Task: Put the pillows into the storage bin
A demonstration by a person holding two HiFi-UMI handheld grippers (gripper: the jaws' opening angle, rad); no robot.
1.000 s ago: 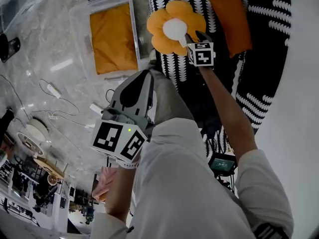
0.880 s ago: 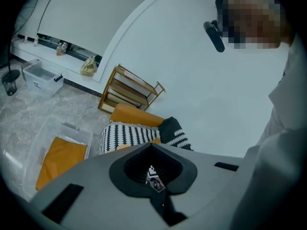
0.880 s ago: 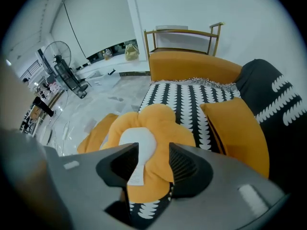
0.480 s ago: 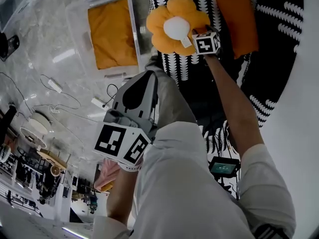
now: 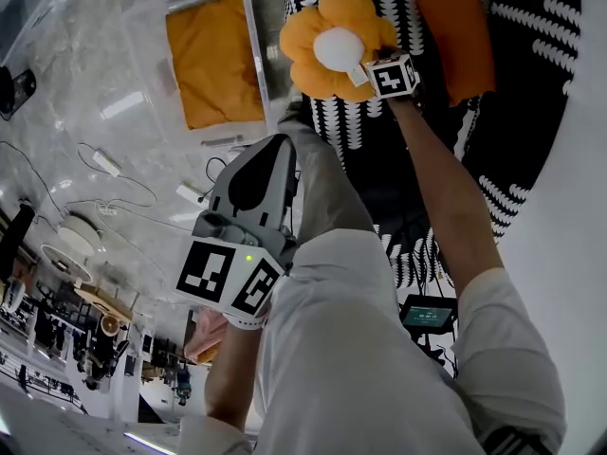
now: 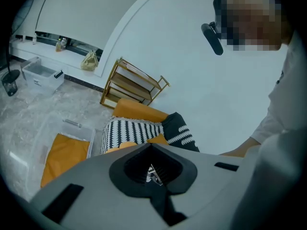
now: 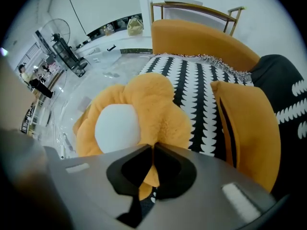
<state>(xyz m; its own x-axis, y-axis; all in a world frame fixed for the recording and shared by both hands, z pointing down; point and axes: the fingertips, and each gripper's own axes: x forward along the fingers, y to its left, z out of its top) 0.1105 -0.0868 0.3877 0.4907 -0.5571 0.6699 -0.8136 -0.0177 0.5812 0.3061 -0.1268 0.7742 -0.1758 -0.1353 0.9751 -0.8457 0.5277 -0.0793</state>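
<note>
Grey plastic fills the foreground. The left gripper (image 5: 282, 145) hangs beside the person's trouser leg, its jaws clenched together on nothing. In its own view (image 6: 151, 146) only a sliver of patterned fabric shows through the notch behind them.

Farther out, at the end of the outstretched arm, the right gripper (image 5: 364, 64) points steeply down. Its jaws have just been closing and in its own view (image 7: 152, 148) they pinch a fold of one plush petal of the orange flower pillow (image 5: 318, 22). The pillow's white centre sits just beside the tips. The pillow lies over the black-and-white patterned throw (image 7: 192, 87) on the orange sofa (image 7: 192, 37), at the side nearest the bin.

A rectangular orange cushion (image 5: 453, 36) sits on the same throw, near the flower but apart from it. Beyond, on the marbled floor, stands the clear storage bin (image 5: 254, 83), which already holds one flat orange pillow (image 5: 213, 60).

The bite takes only a thin edge of soft plush. On a lift the pillow would probably hang and swing from that petal, and the fold could slide out of the pads. The floppy, wide shape might also catch on the bin's rim and end up draped half outside. White cables (image 5: 114, 173) trail on the floor near the bin and could snag a foot.

The gripper's own body masks how deep the pads reach into the petal. I cannot tell whether the pillow rests on the throw or is already clear of it. The bin's far end and the cushion's top edge are cut off in the head view.
</note>
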